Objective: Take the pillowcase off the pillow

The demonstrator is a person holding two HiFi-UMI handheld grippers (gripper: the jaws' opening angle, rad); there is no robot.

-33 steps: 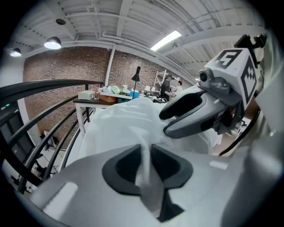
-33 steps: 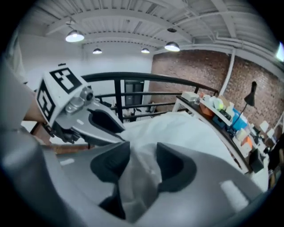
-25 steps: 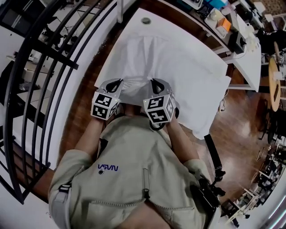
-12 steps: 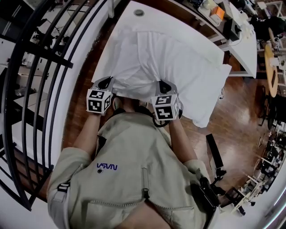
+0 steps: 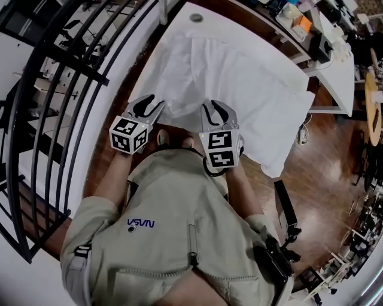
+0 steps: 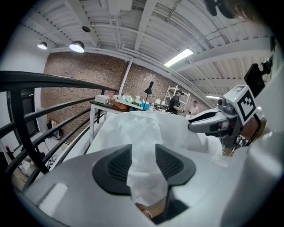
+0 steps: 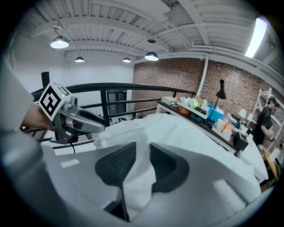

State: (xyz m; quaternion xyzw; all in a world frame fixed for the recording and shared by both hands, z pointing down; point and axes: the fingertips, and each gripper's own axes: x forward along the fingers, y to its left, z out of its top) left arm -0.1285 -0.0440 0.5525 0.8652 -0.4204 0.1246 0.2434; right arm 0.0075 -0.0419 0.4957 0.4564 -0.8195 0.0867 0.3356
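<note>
Head view: we look steeply down on a person in a beige zip shirt (image 5: 179, 227) standing at a long white bench (image 5: 209, 18). A crumpled white fabric pillowcase (image 5: 233, 77) lies spread along the bench top, its near edge just in front of the person. We cannot tell the pillow apart from its cover. The left claw (image 5: 151, 103) and the right claw (image 5: 215, 106) sit side by side at that near edge, each with its marker cube towards the person. A curved black metal railing (image 5: 54, 89) runs along the left, and brown wooden floor (image 5: 323, 155) shows on the right.

Left gripper view: the left claw (image 6: 143, 153) has its jaws opening, standing narrowly apart, and a fold of the pillowcase (image 6: 133, 128) lies between the dark ribbed pads and hangs below them. Beyond it the white cloth mounds up on the bench. The right claw (image 6: 195, 125) reaches in from the right, and the railing (image 6: 44, 82) curves past on the left.

Right gripper view: the right claw (image 7: 142, 153) also has its jaws opening, narrowly parted, with a twisted strip of the pillowcase (image 7: 186, 133) running between the pads. The left claw (image 7: 97, 123) shows at the left, in front of the railing (image 7: 102, 88)
</note>
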